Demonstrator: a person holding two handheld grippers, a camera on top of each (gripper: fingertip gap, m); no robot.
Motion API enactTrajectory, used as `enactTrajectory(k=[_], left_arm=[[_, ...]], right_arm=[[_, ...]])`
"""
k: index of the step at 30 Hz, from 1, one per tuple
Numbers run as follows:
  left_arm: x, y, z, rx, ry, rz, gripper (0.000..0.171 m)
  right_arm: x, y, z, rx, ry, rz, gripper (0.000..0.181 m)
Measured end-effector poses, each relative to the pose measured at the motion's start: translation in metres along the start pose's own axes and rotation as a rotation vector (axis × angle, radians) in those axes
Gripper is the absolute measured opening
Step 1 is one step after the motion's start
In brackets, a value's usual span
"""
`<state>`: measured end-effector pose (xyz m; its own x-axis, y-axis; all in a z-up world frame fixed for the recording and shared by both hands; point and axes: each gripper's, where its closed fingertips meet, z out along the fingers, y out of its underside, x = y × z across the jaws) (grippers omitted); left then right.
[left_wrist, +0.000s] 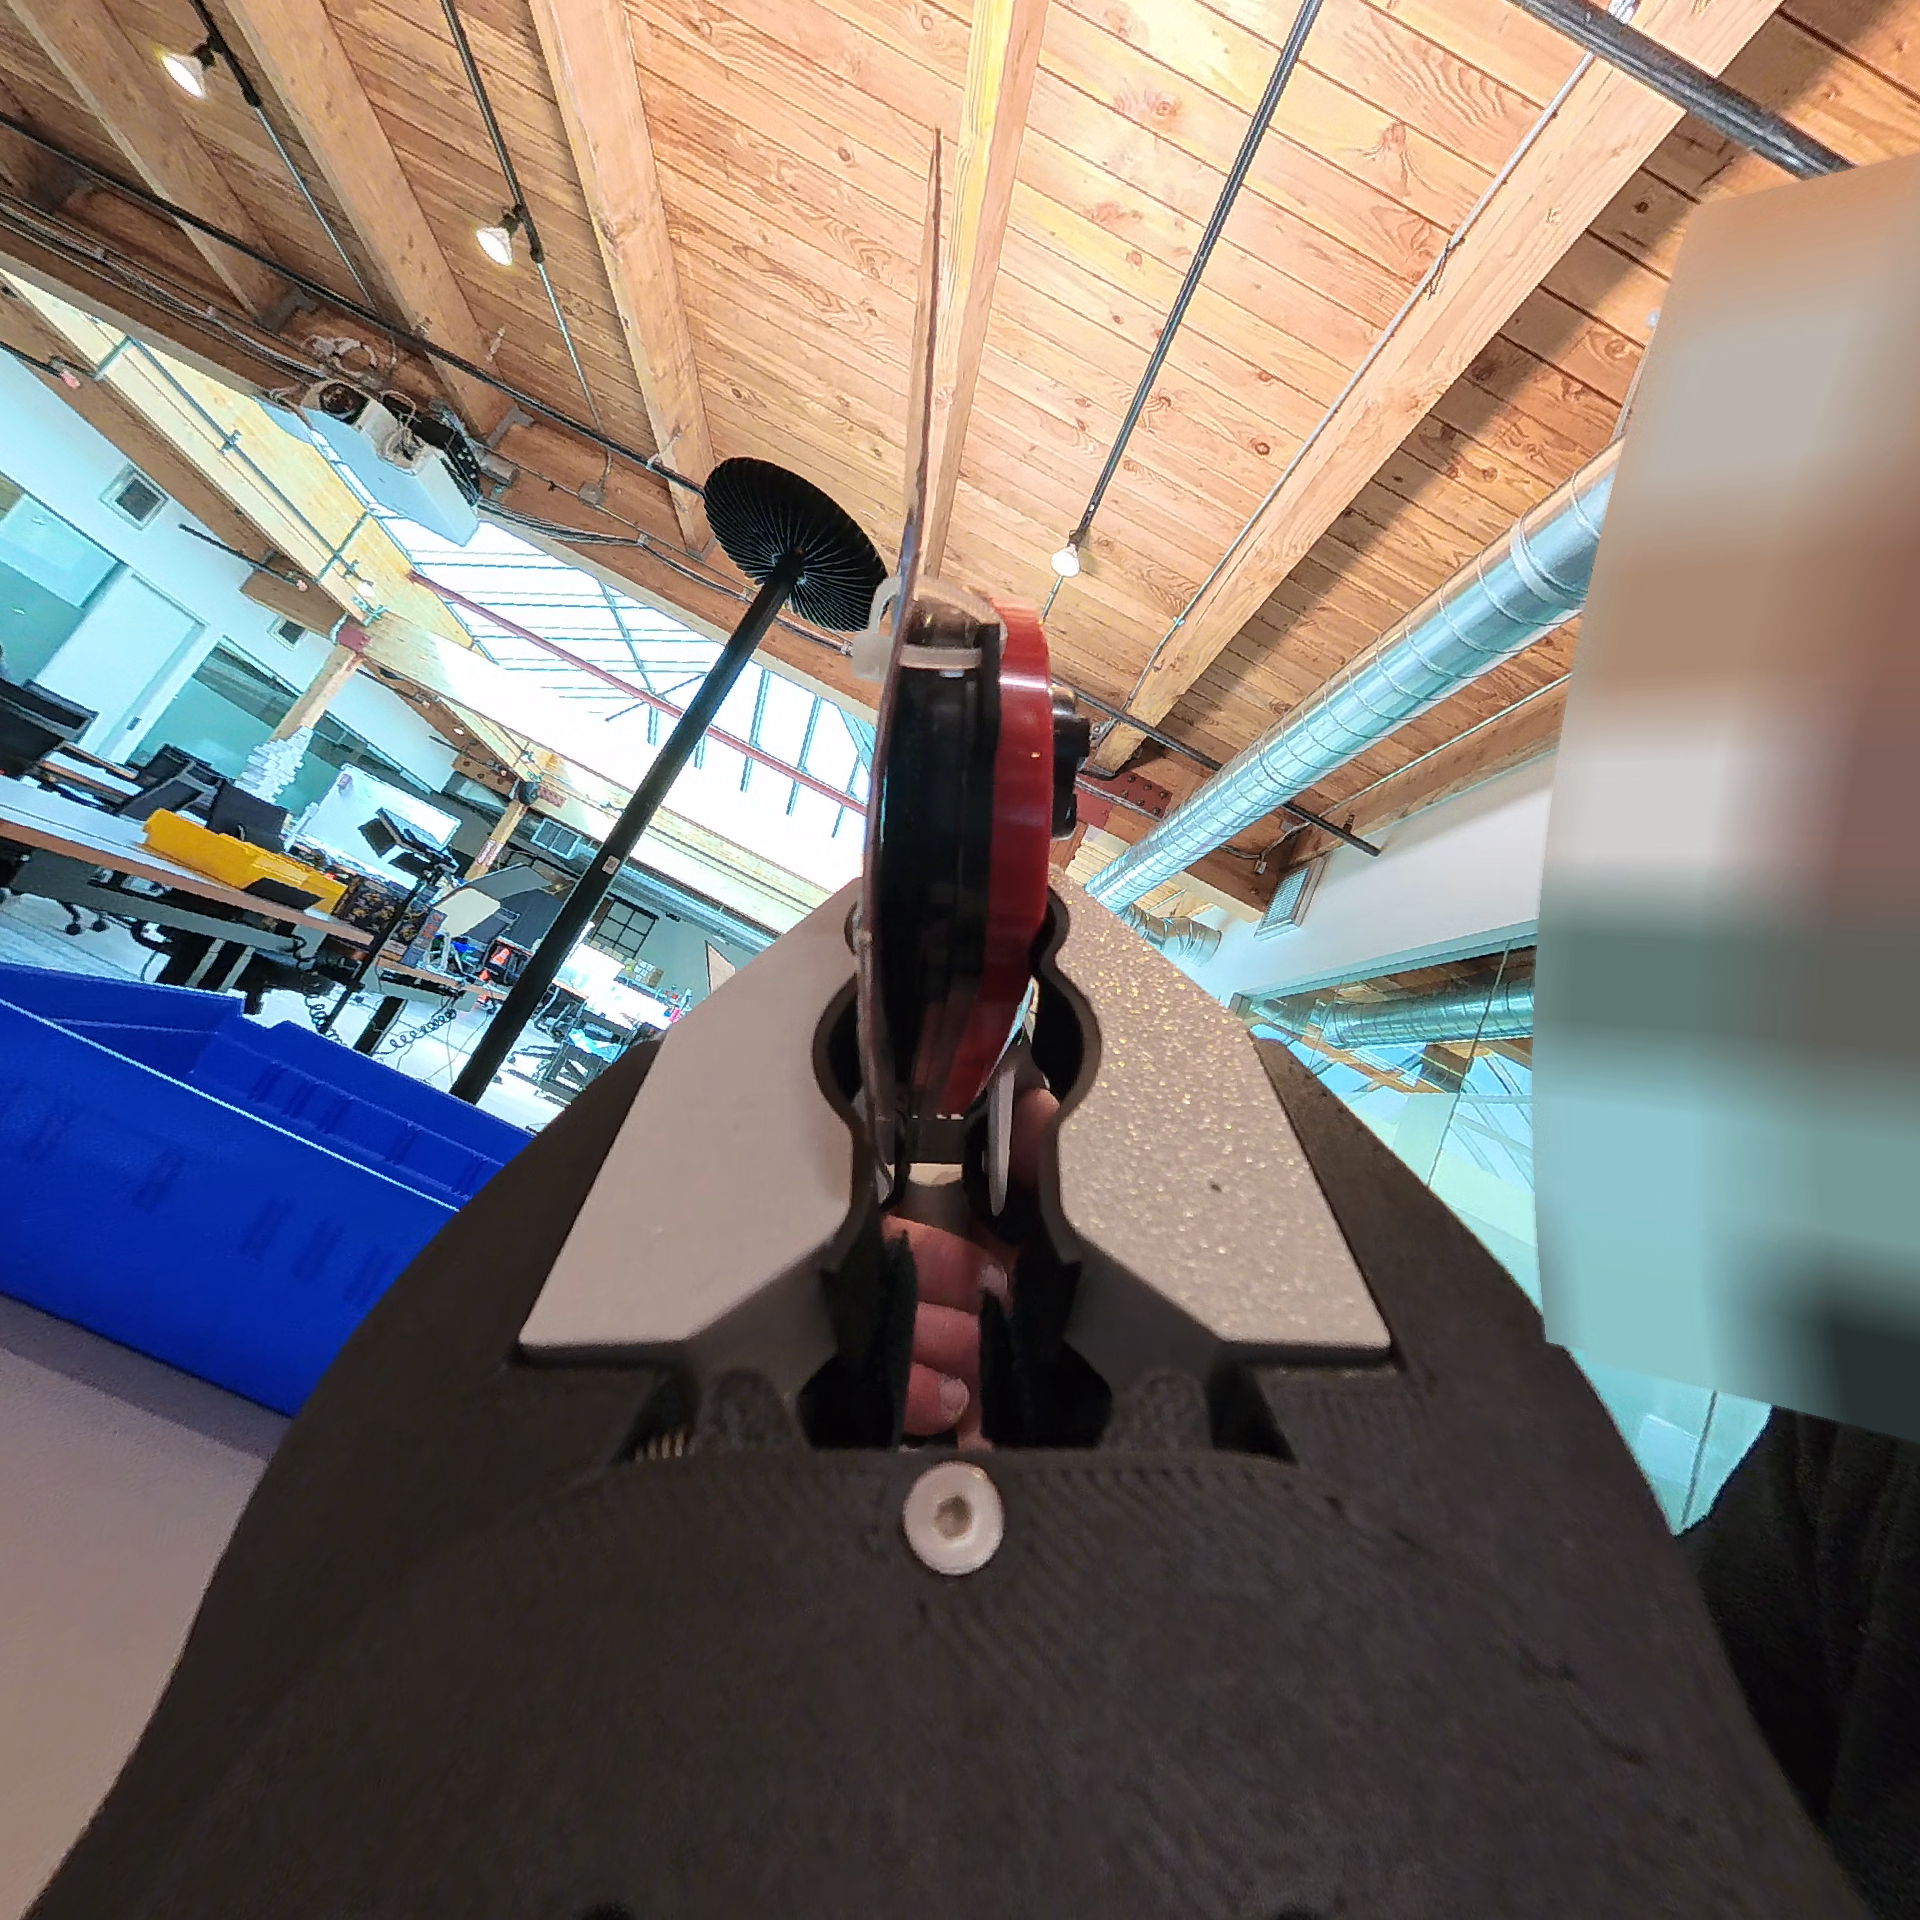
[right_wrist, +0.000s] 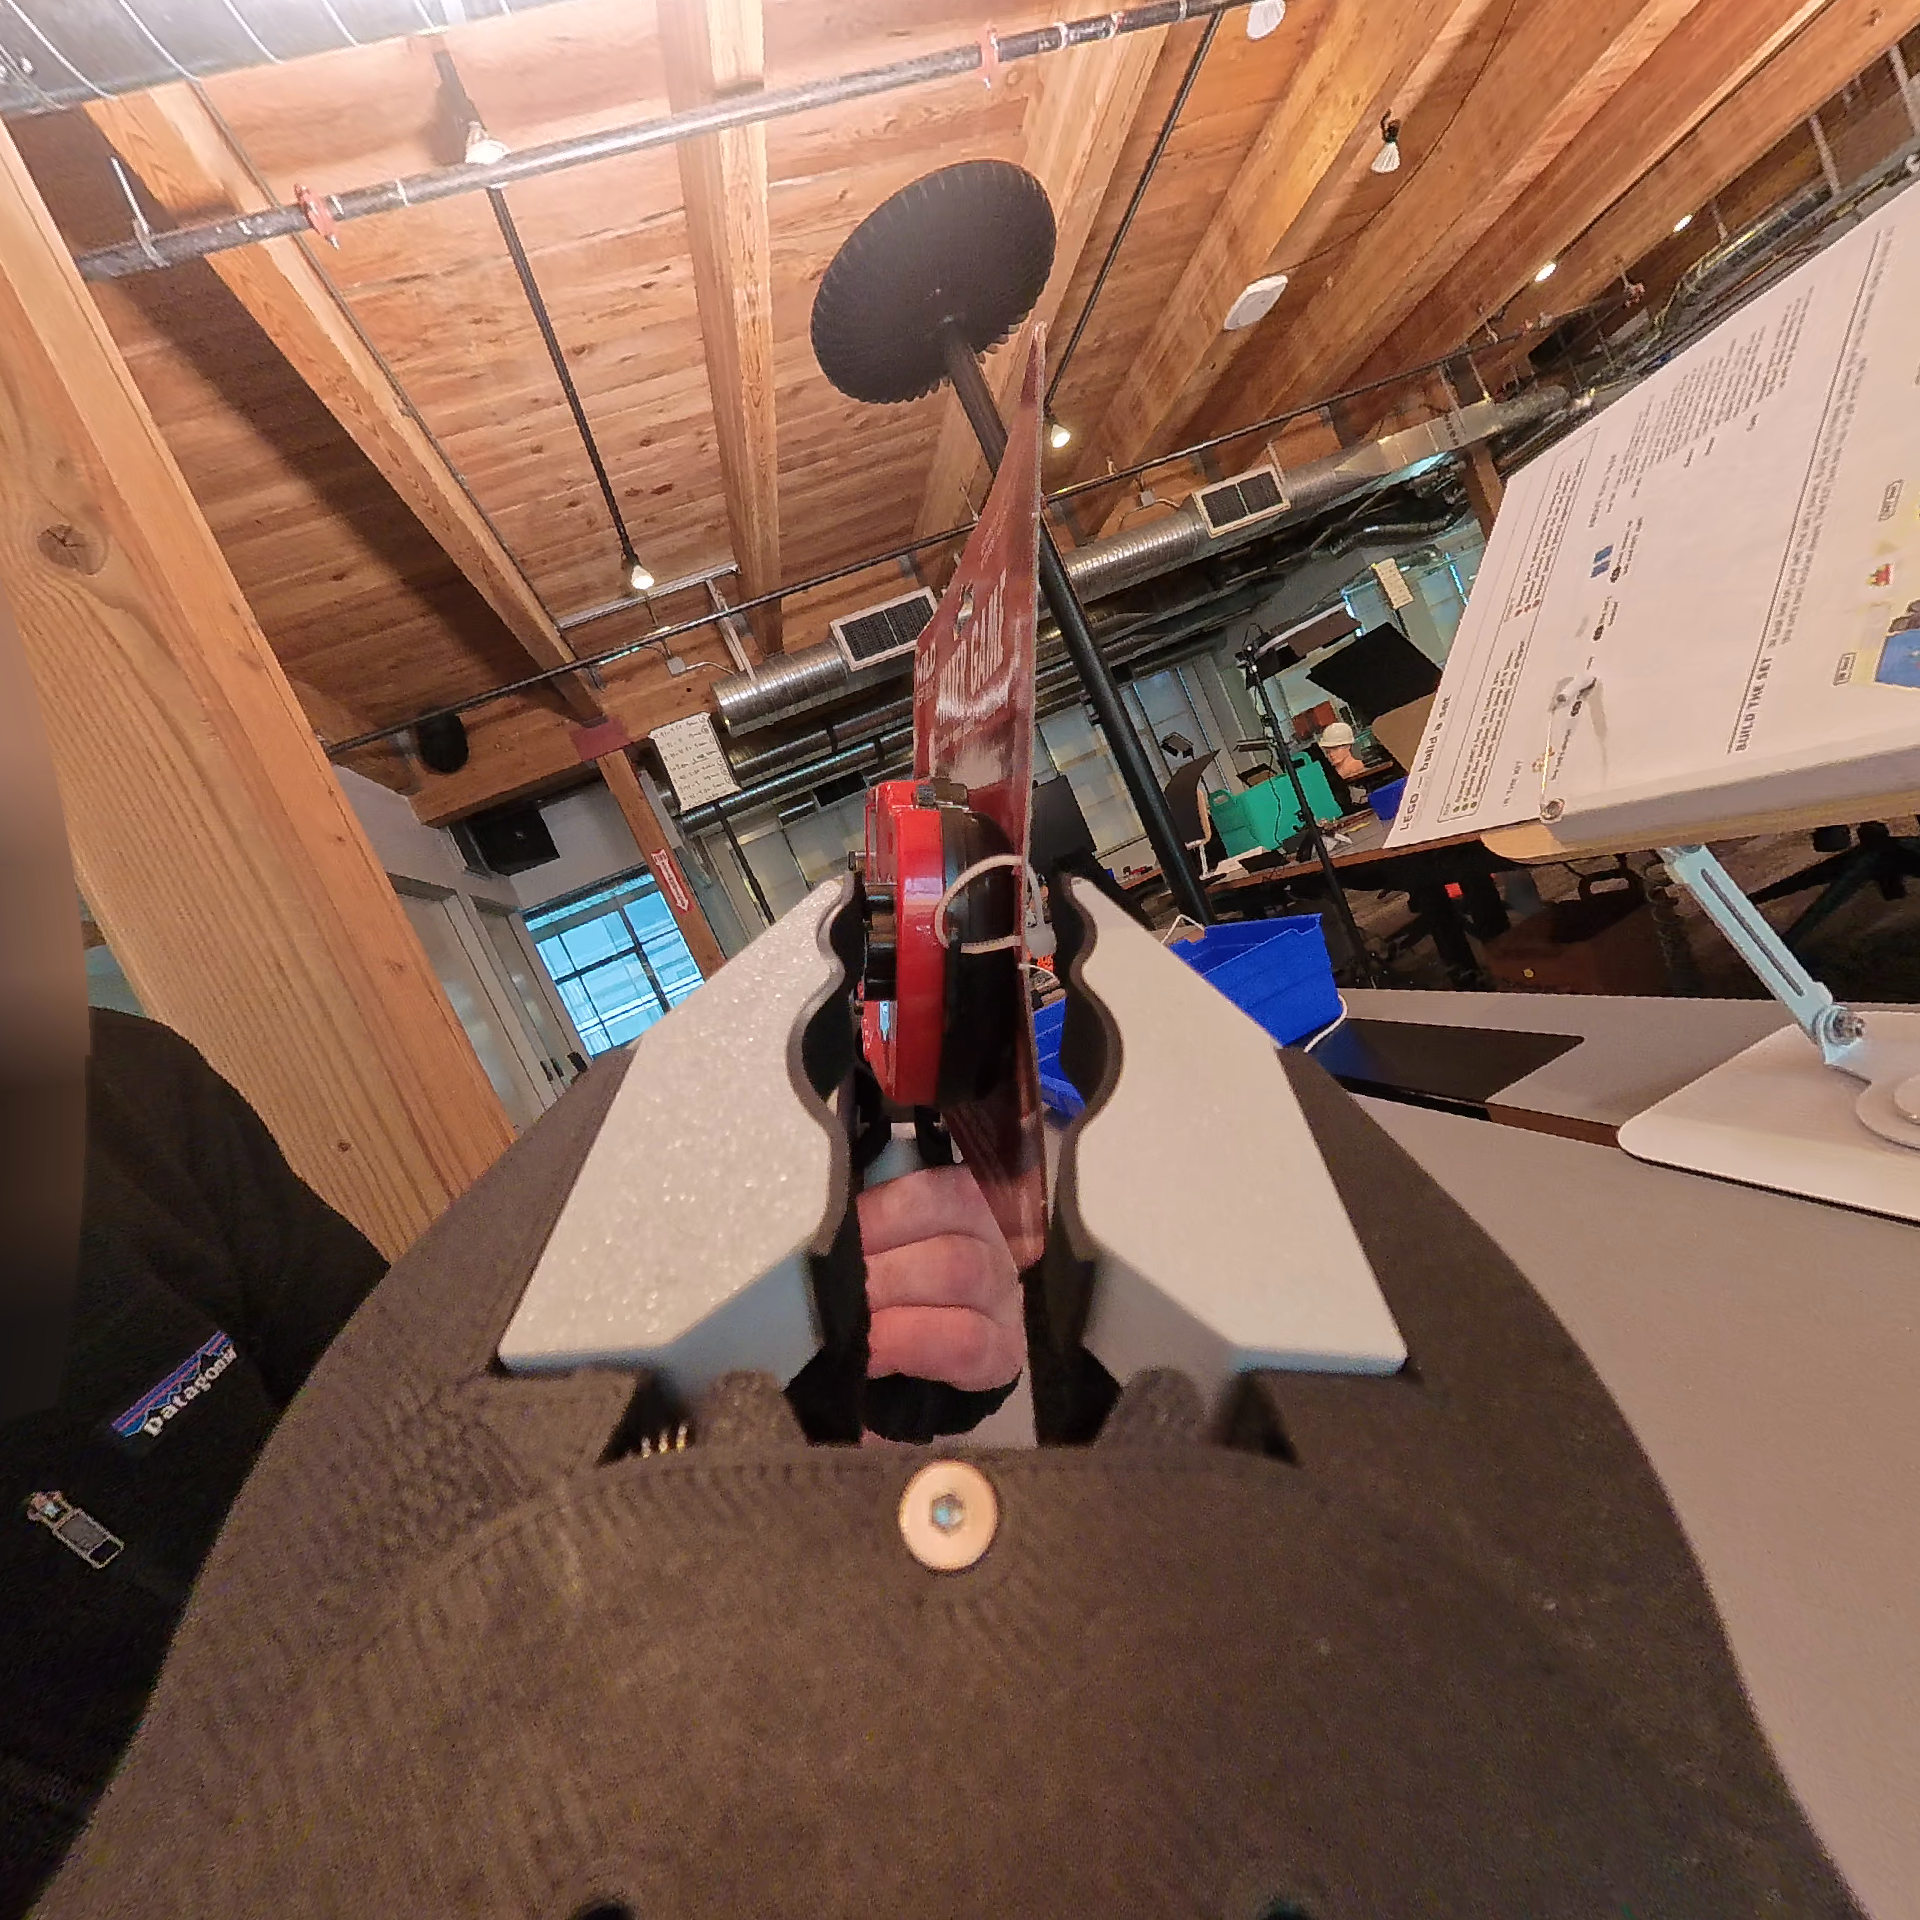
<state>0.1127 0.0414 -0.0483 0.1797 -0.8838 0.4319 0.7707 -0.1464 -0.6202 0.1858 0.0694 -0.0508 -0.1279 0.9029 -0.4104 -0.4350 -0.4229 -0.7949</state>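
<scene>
Wooden plank ceiling (left_wrist: 1195, 260) with beams overhead. Black pole (right_wrist: 1091, 665) topped by ribbed black disc (right_wrist: 930, 281) rises behind. Silver duct (left_wrist: 1382, 686) runs under ceiling. Blue bin (left_wrist: 208, 1132) near grey desk (right_wrist: 1662, 1351) edge. Printed sheet on tilted white stand (right_wrist: 1714, 561) at desk's far right corner. Yellow tray (left_wrist: 223, 847) on distant table.

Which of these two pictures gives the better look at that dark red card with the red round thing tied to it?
The right wrist view: the card turns its printed face partly toward the camera, red round thing tied on. The left wrist view shows the same card only edge-on, a thin sliver.
</scene>
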Motion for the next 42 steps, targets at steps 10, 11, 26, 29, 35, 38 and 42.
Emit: enactTrajectory(k=[10,11,26,29,35,38,42], left_arm=[[0.001,0.002,0.001,-0.007,0.003,-0.002,0.023],[0.001,0.002,0.001,-0.005,0.001,-0.006,0.023],[-0.01,-0.013,-0.006,0.066,-0.034,-0.105,0.023],[-0.008,-0.01,-0.004,0.047,-0.031,-0.108,0.022],[-0.005,-0.006,-0.001,0.015,-0.017,-0.119,0.023],[-0.007,-0.004,0.0,0.006,-0.026,-0.13,0.023],[-0.01,0.001,0.001,-0.002,-0.035,-0.15,0.023]], right_arm=[[-0.003,0.0,-0.002,-0.013,0.006,-0.027,0.023],[-0.003,0.0,-0.002,-0.01,0.007,-0.024,0.023],[-0.023,-0.016,-0.013,-0.138,0.275,-0.669,0.07],[-0.031,-0.005,-0.005,-0.3,0.309,-0.906,0.075],[-0.018,0.012,-0.002,-0.58,0.311,-1.137,0.066],[-0.011,0.021,-0.004,-0.675,0.302,-1.23,0.065],[-0.003,0.035,-0.007,-0.781,0.324,-1.349,0.068]])
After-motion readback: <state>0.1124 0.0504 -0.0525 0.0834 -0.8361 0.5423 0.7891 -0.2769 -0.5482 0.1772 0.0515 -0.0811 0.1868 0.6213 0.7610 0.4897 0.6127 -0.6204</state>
